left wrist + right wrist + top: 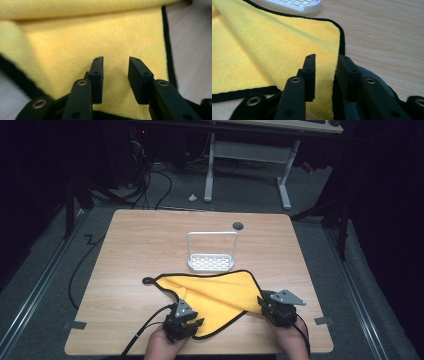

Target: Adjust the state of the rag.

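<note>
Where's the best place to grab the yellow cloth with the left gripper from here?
Take the yellow cloth at its near black-edged corner, coming in low from the person's side. The left gripper already sits over that corner, jaws apart with cloth between them, not yet pinched. The edge lies flat on the table, so a low pinch likely catches it.

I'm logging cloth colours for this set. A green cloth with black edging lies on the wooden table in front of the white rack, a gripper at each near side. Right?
Not quite: the cloth is yellow, not green, as the high view shows. The black edging, wooden table, white rack and the left gripper and right gripper stand as stated.
</note>
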Demonstrator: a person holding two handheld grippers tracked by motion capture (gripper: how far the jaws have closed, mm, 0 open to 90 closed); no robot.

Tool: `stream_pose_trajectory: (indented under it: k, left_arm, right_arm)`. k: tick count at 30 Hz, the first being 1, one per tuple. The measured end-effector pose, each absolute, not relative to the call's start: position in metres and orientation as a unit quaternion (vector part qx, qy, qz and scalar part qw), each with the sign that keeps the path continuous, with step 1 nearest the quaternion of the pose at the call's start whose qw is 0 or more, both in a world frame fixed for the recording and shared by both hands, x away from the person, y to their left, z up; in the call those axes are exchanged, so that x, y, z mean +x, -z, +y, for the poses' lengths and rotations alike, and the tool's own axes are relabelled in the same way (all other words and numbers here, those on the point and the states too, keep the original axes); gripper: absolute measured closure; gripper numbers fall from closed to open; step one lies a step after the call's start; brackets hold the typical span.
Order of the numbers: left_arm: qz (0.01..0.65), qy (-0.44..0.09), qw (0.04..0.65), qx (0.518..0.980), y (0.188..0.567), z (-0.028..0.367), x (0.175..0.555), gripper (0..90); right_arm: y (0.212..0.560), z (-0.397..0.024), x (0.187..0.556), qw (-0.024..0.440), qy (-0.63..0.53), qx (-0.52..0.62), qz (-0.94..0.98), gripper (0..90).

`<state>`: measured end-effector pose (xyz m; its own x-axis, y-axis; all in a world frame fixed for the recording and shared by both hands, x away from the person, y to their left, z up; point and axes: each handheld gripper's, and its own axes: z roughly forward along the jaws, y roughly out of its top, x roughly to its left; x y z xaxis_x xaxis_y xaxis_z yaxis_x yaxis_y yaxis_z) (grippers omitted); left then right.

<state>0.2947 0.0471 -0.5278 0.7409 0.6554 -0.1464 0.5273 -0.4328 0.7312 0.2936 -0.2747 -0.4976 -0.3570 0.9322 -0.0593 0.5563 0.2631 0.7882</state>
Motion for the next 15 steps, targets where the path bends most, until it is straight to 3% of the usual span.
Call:
stream_pose_trajectory:
  k: [5,15]
  left_arm:
    - [0.347,-0.071,0.4,0.845,0.528,0.077,0.286,74.1]
    - [0.378,-0.058,0.399,0.834,0.528,0.133,0.283,78.5]
  right_arm:
    - [0.494,-0.269,0.305,0.266,-0.343,0.485,0.759,87.3]
    - [0.509,-0.214,0.35,0.202,-0.308,0.448,0.815,90.0]
